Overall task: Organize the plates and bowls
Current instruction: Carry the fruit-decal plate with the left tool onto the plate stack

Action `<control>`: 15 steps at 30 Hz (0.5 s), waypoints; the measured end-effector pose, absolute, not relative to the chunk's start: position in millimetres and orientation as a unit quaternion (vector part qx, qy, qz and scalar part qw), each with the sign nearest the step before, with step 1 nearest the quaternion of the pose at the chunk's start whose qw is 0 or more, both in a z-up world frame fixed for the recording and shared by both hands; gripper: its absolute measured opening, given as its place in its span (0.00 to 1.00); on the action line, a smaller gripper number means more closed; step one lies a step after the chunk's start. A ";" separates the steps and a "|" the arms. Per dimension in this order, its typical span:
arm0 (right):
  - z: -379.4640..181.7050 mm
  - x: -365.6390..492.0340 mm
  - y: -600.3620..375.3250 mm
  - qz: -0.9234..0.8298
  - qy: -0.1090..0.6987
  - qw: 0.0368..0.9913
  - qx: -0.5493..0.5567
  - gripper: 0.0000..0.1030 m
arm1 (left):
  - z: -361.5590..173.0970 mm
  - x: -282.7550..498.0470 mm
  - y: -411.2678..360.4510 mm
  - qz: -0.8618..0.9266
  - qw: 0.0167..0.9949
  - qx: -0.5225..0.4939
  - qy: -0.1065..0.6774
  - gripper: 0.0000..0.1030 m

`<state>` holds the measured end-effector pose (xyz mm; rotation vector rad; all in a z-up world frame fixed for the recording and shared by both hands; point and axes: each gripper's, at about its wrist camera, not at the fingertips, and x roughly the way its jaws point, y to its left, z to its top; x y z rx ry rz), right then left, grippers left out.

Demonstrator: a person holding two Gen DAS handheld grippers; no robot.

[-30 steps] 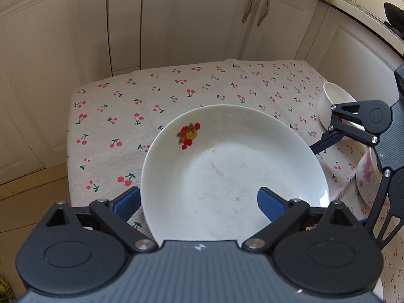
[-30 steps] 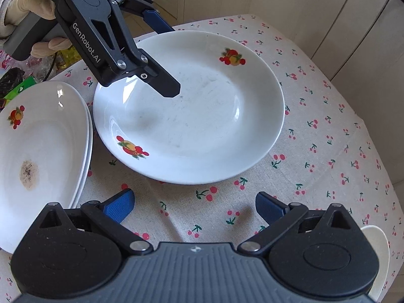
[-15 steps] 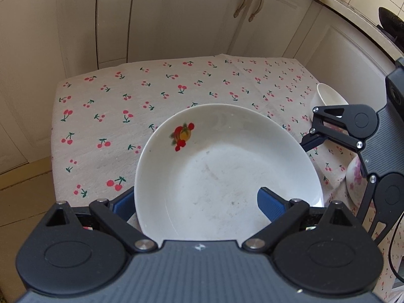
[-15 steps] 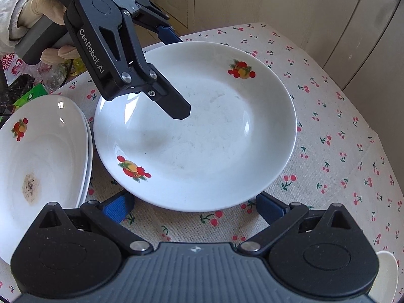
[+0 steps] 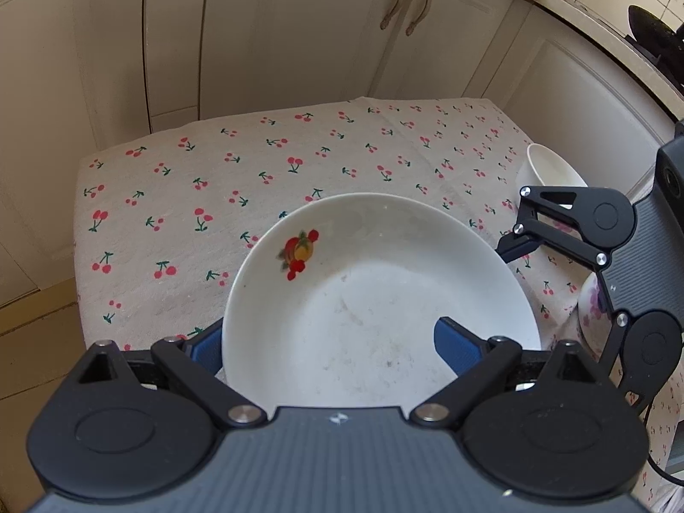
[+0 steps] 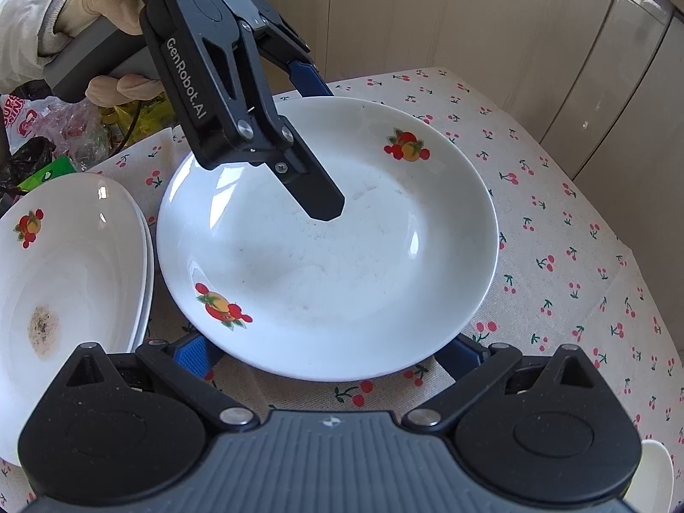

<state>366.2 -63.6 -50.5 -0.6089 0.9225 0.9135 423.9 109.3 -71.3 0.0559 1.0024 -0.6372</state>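
The left gripper (image 5: pixel 329 342) points steeply down over the near rim of a white plate (image 5: pixel 376 299); its jaws stand wide and are closing, one blue finger (image 5: pixel 453 344) above the plate's inner surface and the other outside the rim at the left, so the rim lies between them, though the pads do not visibly press on it. A gloved hand (image 6: pixel 107 13) with a pale sleeve holds this gripper's handle, up and to the left in the right wrist view. The right gripper (image 6: pixel 329 352) also tilts steeply down, its jaws wide apart with the plate's nearest edge above and between the blue fingertips (image 6: pixel 194 352); no contact with the pads is visible. The plate, printed with two fruit motifs, sits directly ahead of both pairs of jaws on the bench (image 5: pixel 192 196), which wears a cloth patterned with small red cherries. Left of the right jaws, just beside the plate, lies a stack of plates (image 6: pixel 72 265); the top one carries a brown stain. Right of the left jaws, beyond the right gripper's linkage, stands a small white bowl (image 5: pixel 551 166), and nearer a bowl with a pink pattern (image 5: pixel 592 312). Crumpled plastic bags (image 6: pixel 55 128) sit past the stack. Cream cabinet doors (image 5: pixel 299 34) with curved handles close the room behind the bench.
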 end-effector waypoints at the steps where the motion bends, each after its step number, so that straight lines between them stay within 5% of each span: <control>1: -50.1 365.0 -63.8 0.417 0.422 0.755 -0.279 1.00 | -71.4 424.2 109.0 -0.302 0.827 0.028 0.473 0.94; 15: -39.3 358.6 -64.7 0.411 0.400 0.776 -0.262 1.00 | -73.3 426.8 114.2 -0.295 0.828 0.010 0.477 0.94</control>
